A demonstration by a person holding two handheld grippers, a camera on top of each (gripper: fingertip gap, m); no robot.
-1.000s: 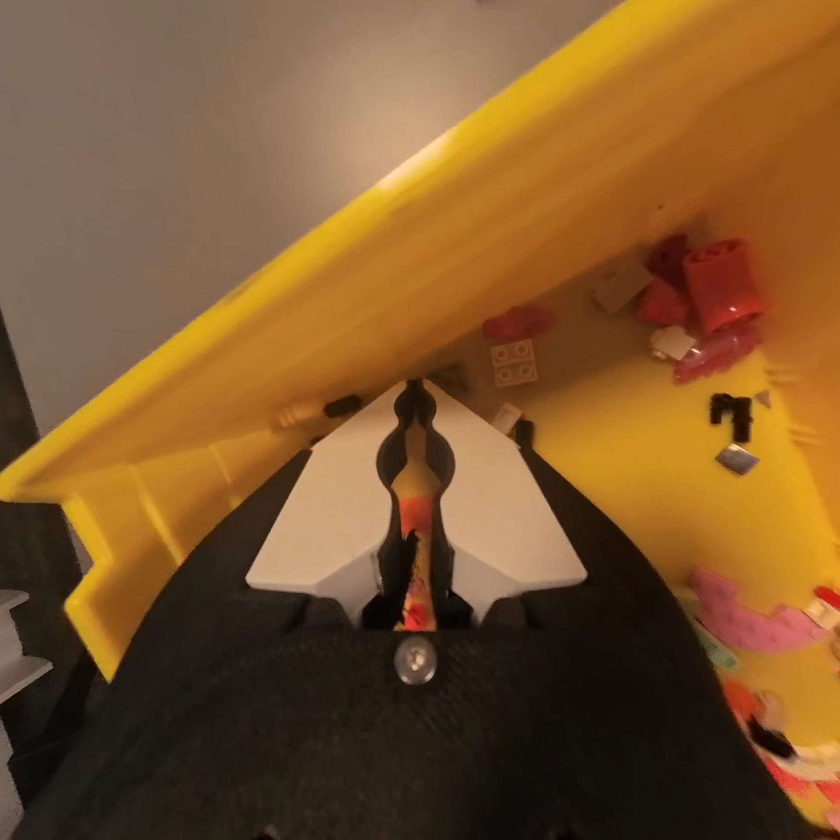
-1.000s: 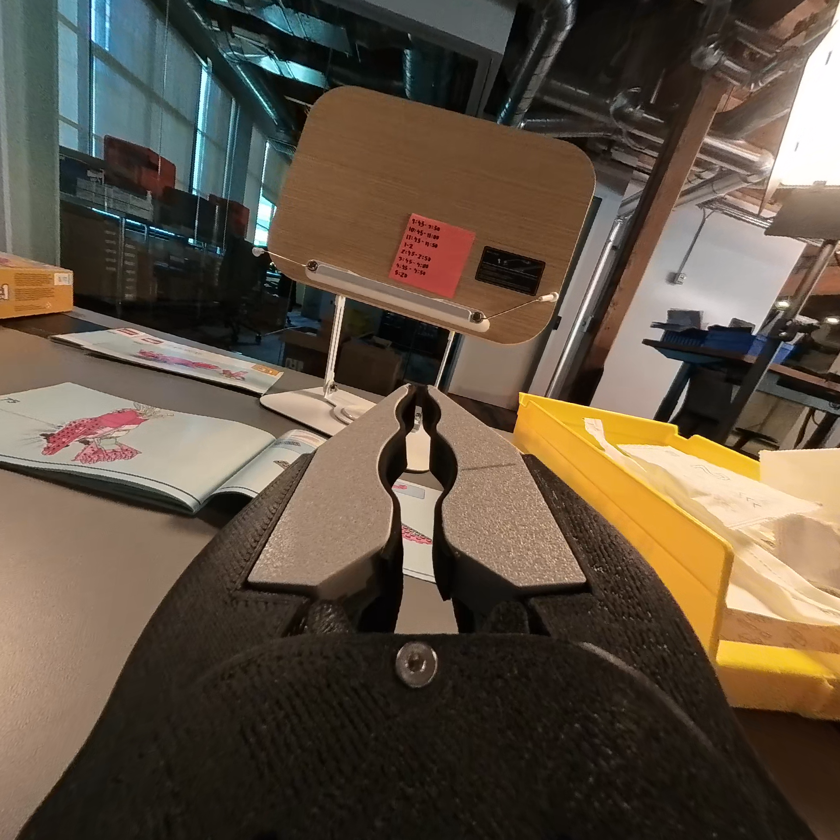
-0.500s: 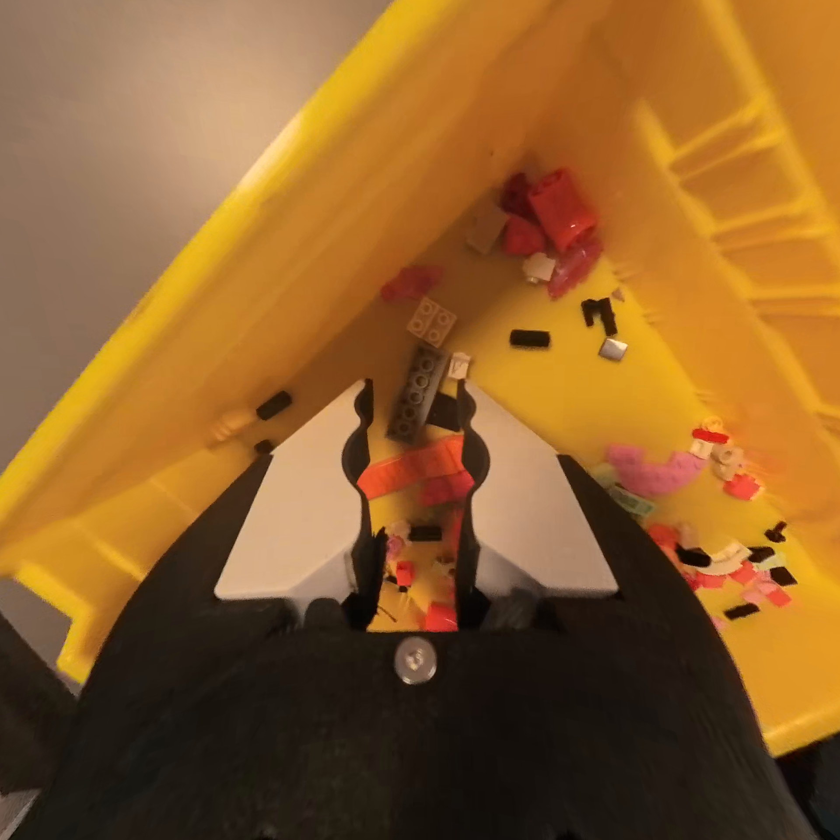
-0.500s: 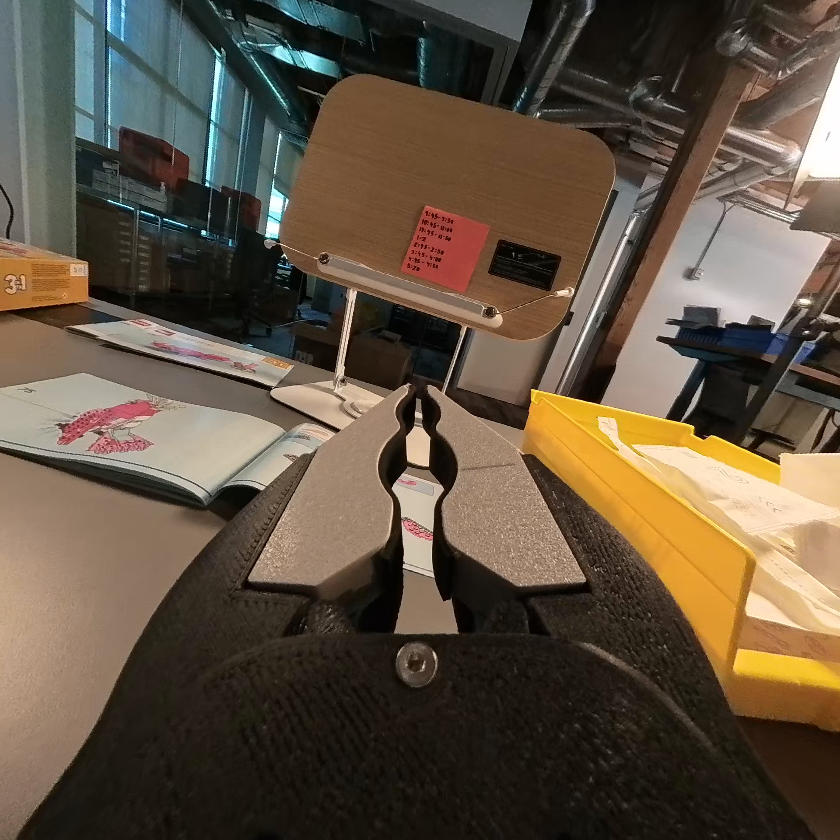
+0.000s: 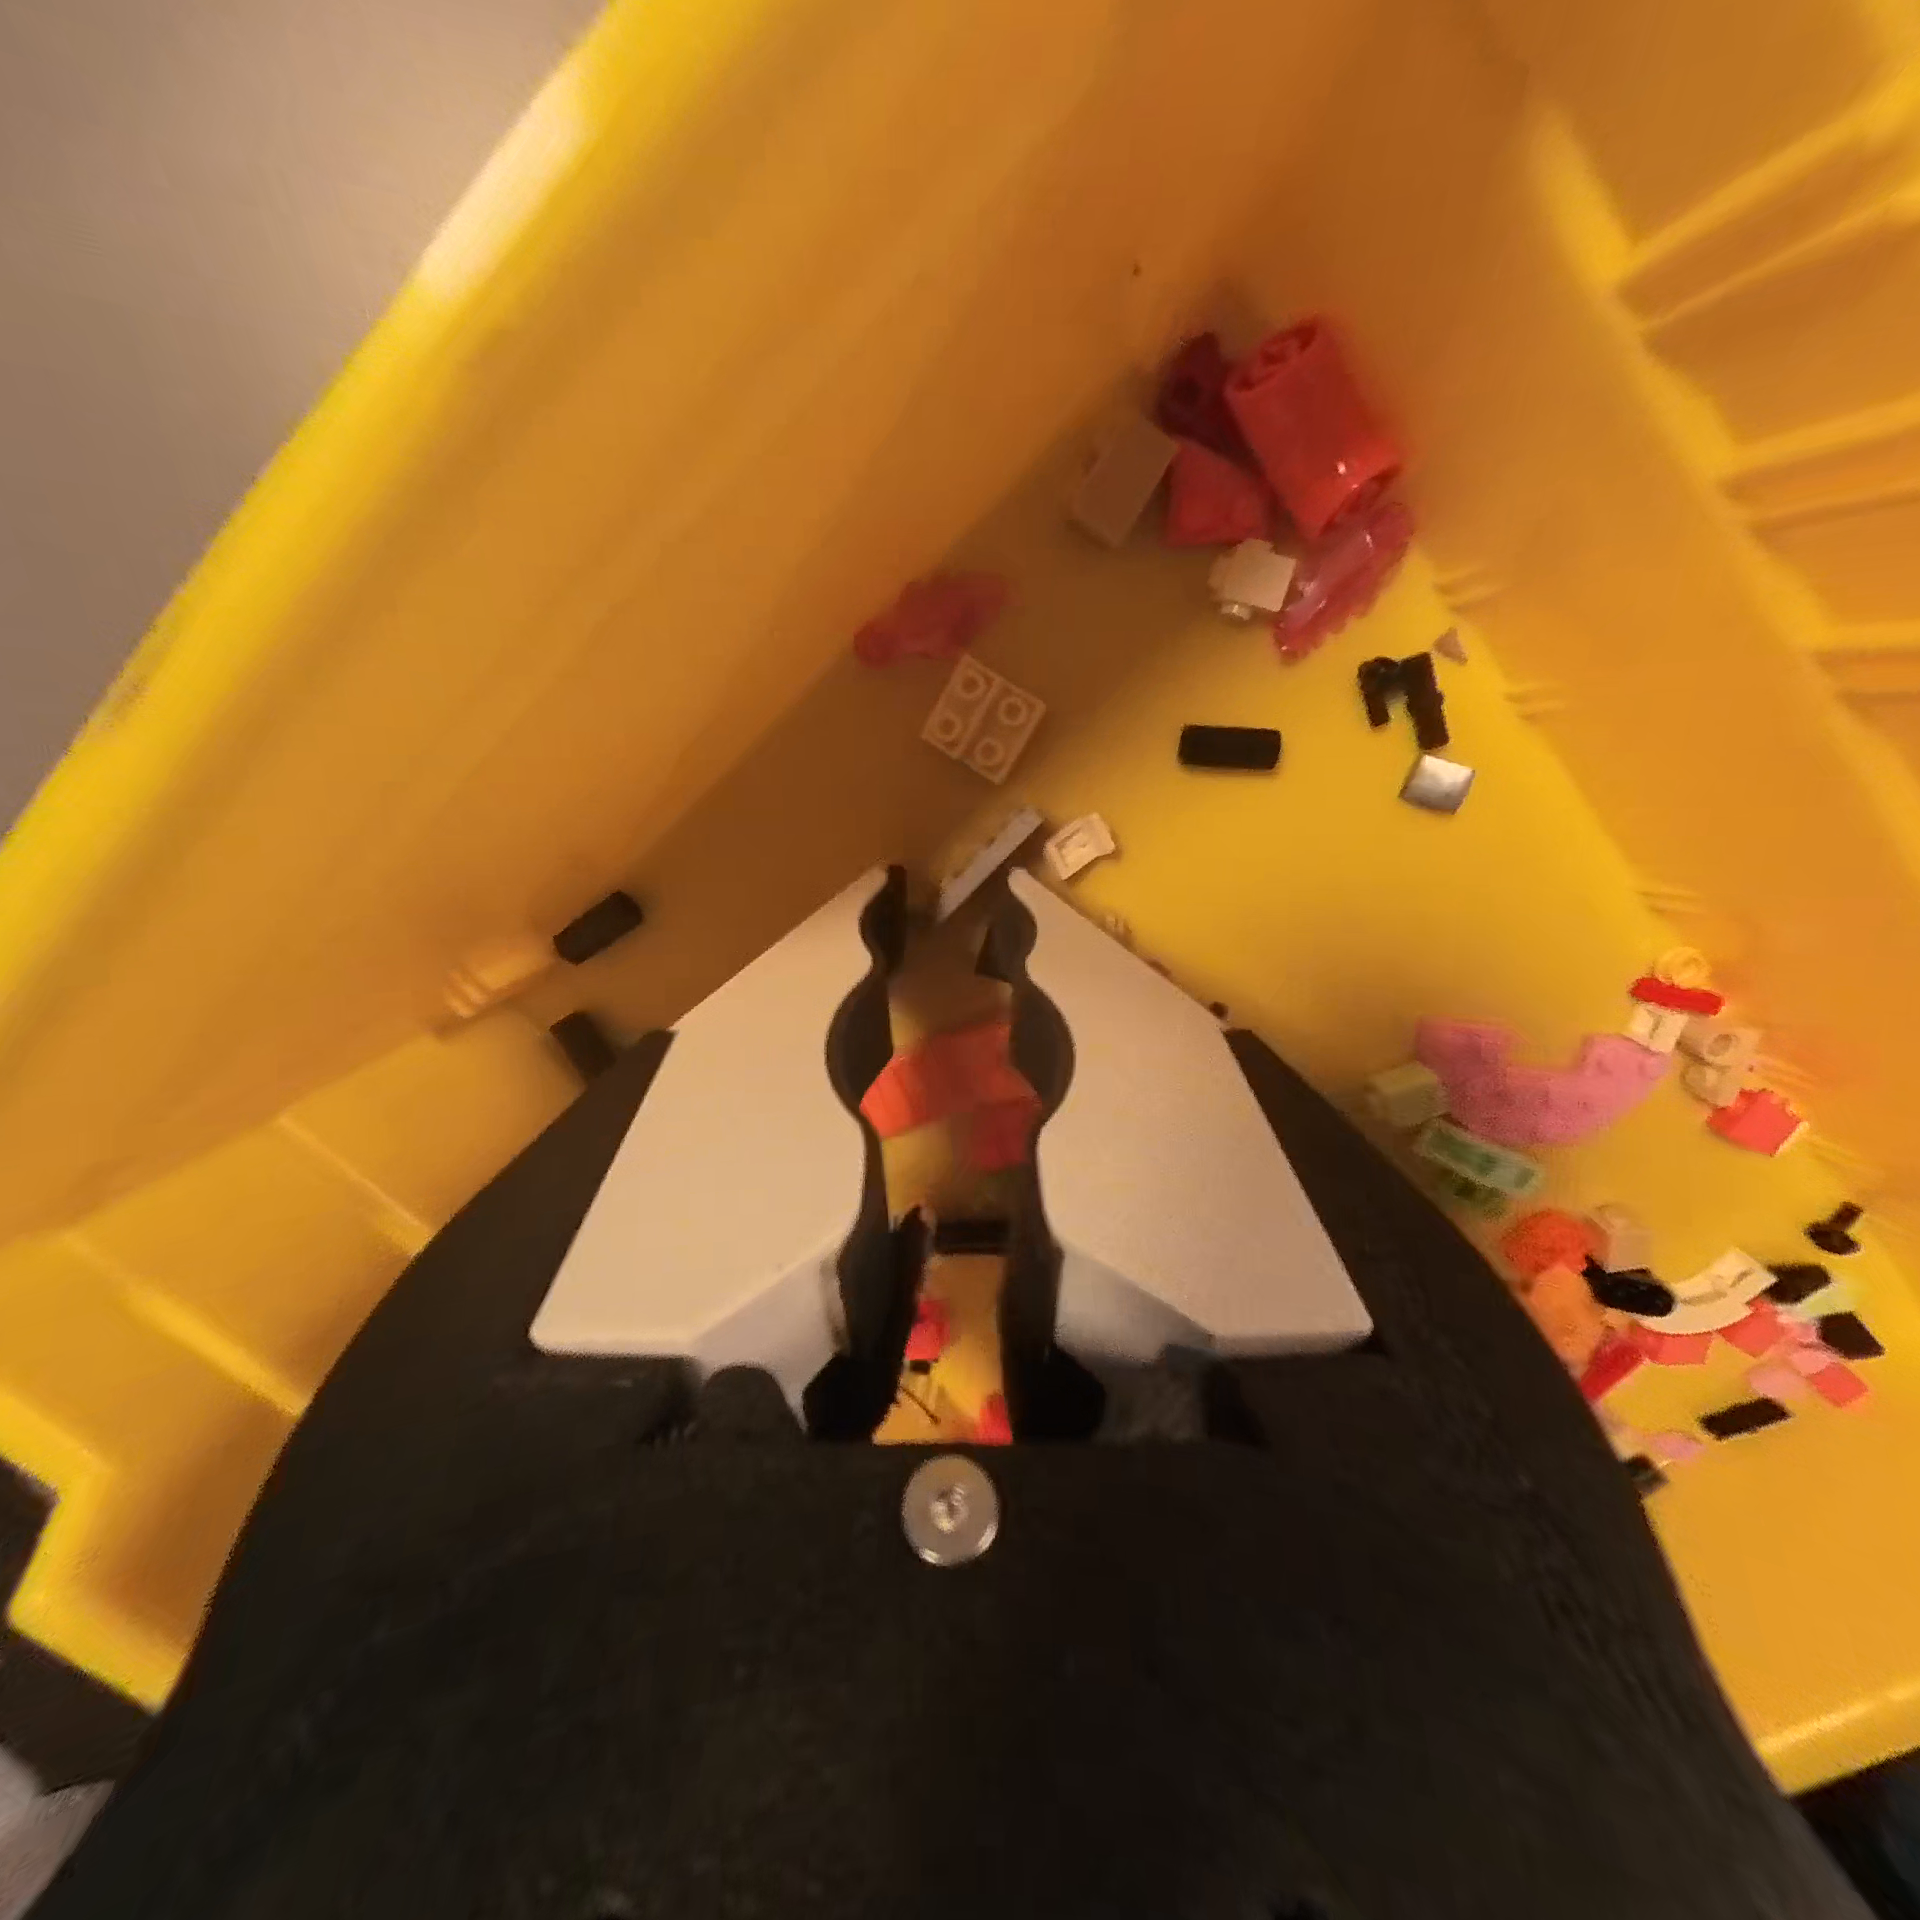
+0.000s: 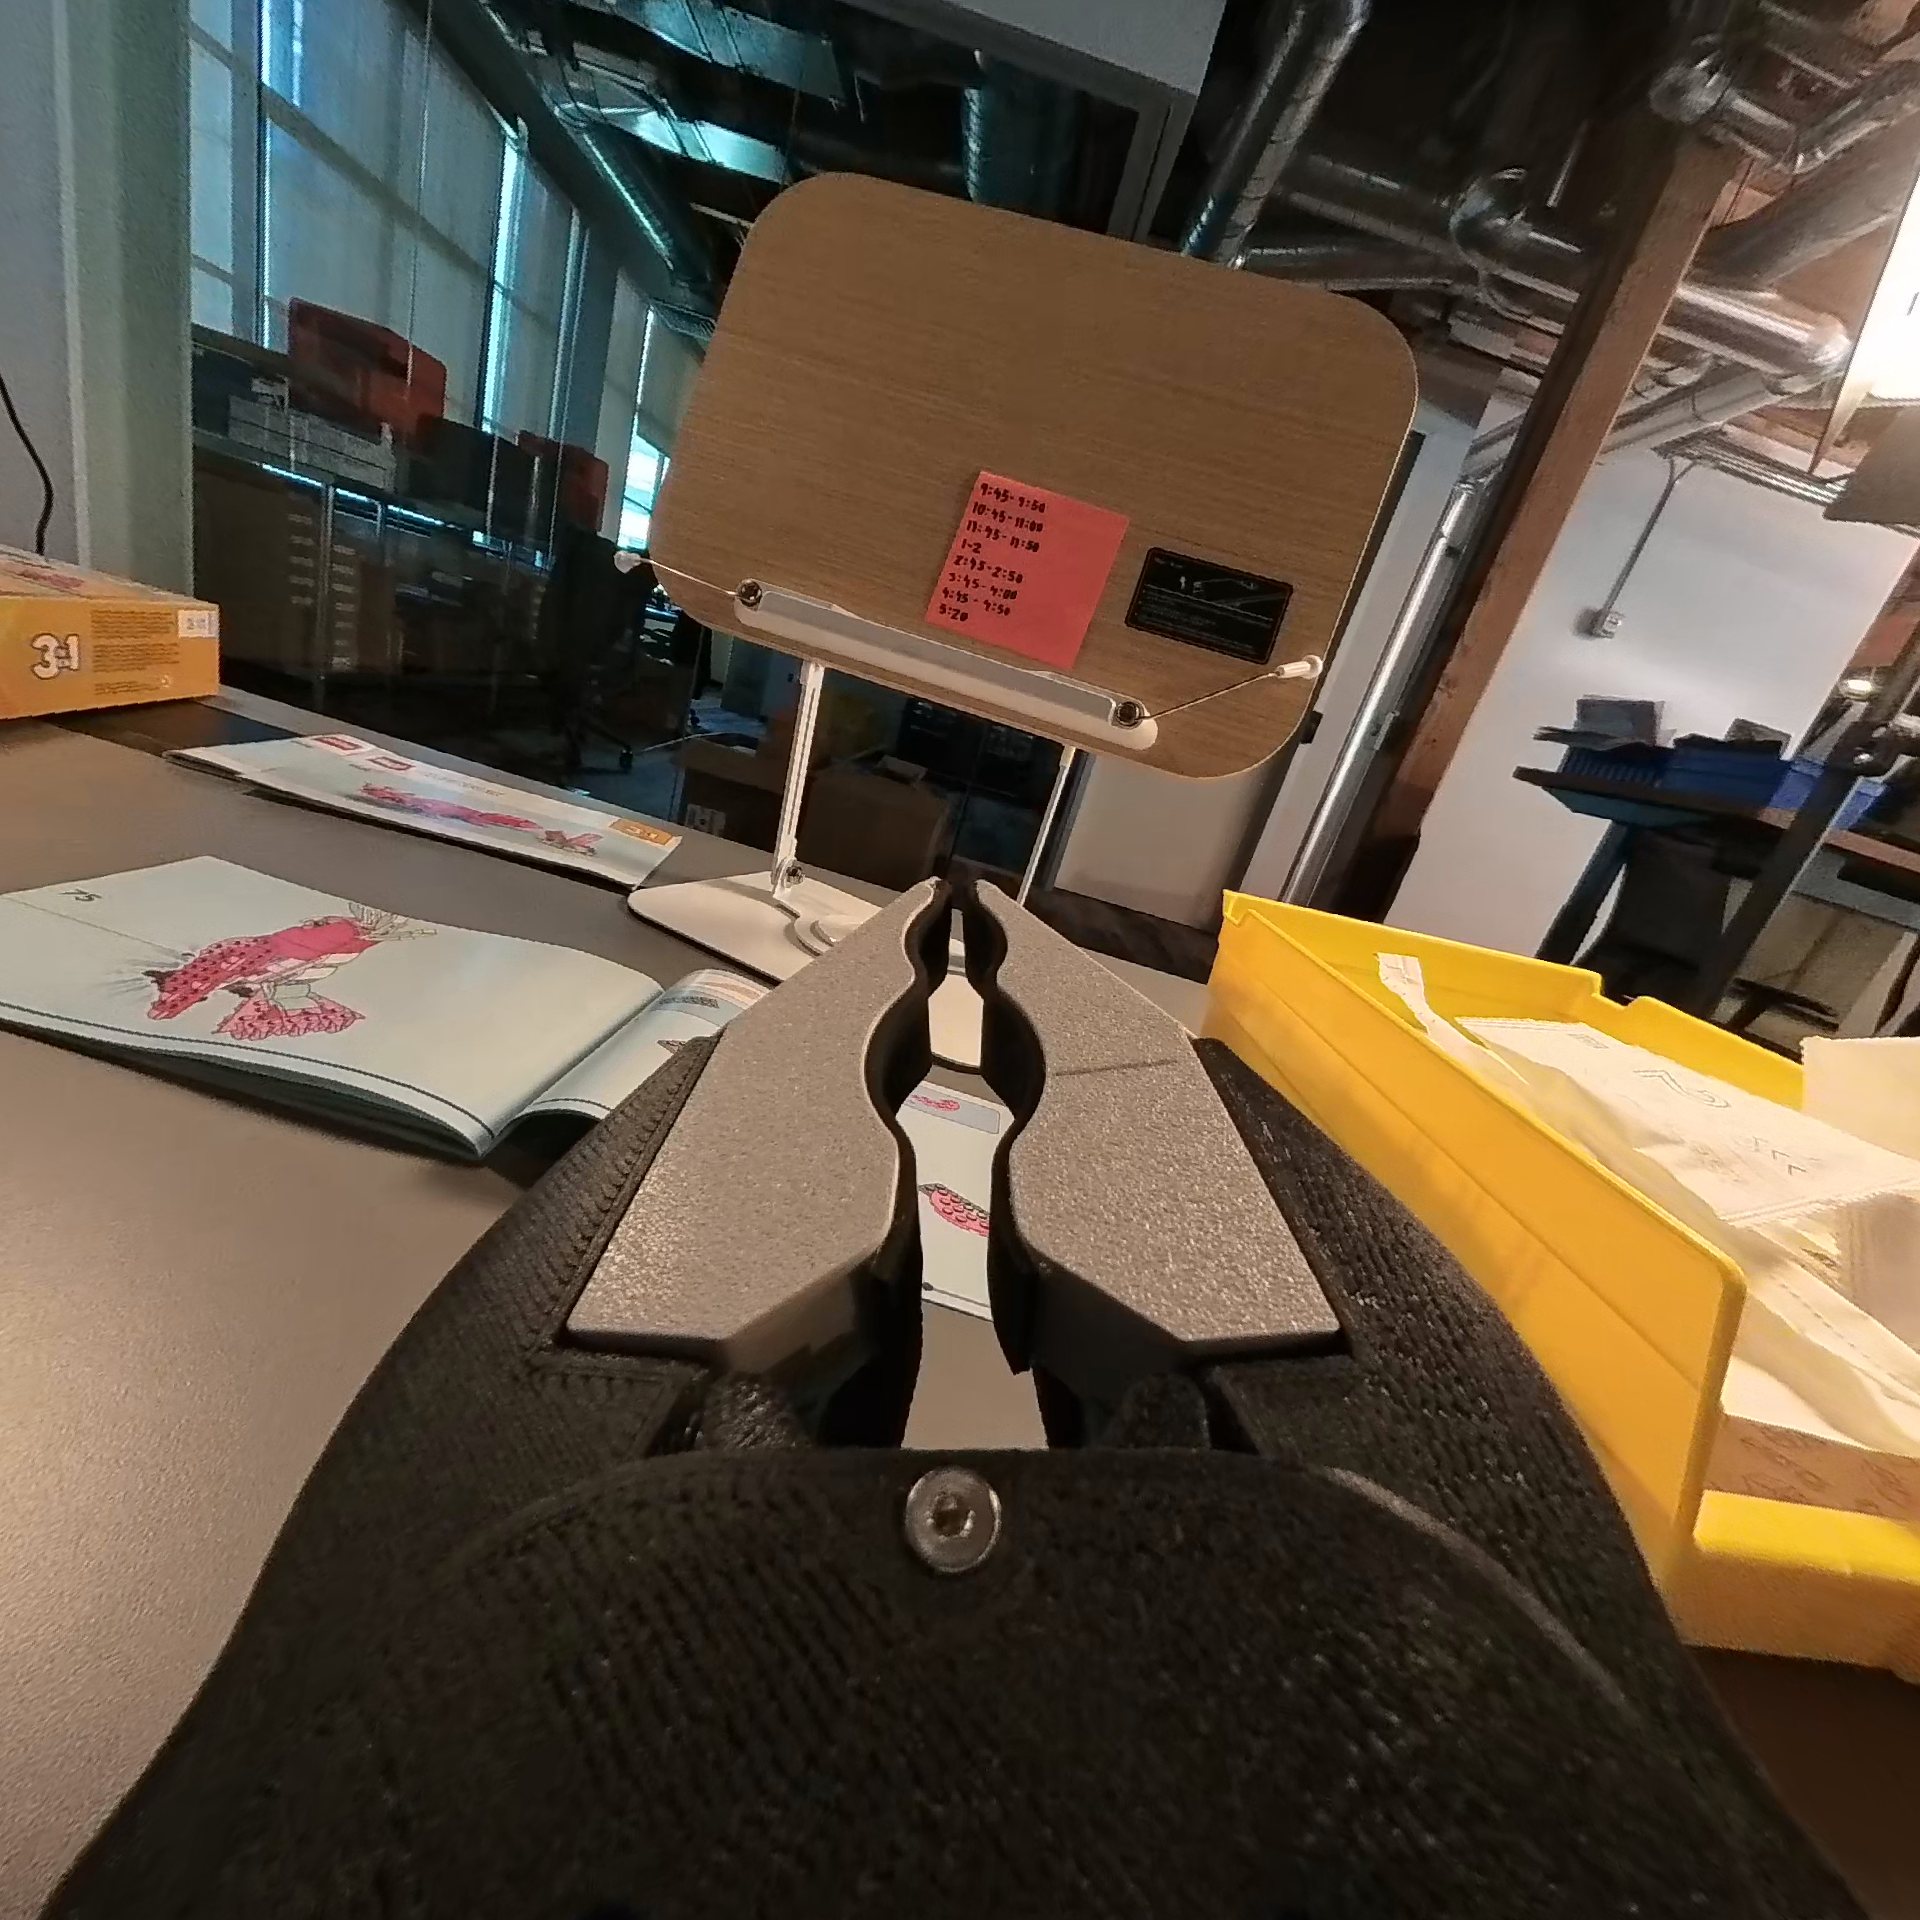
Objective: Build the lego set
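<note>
Left wrist view: my left hand-held gripper [image 5: 948, 899] points steeply down into a yellow bin [image 5: 644, 436] of small toy bricks
Left fingers: apart by a narrow gap; a thin grey plate [image 5: 987, 860] stands on edge between the tips, and I cannot tell whether the pads press it
Nearby bricks: a small white tile [image 5: 1081, 847] just right of the tips, a tan four-stud plate [image 5: 982, 717] beyond, an orange brick [image 5: 940, 1081] lower between the fingers
Right wrist view: my right hand-held gripper [image 6: 954, 902] is held low and near level over the dark tabletop [image 6: 187, 1226]
Right fingers: tips together, nothing between them
Ahead of right: a wooden book stand [image 6: 1039, 457] behind the tips, an open booklet [image 6: 312, 997] left, a second yellow bin [image 6: 1455, 1143] of paper bags right
</note>
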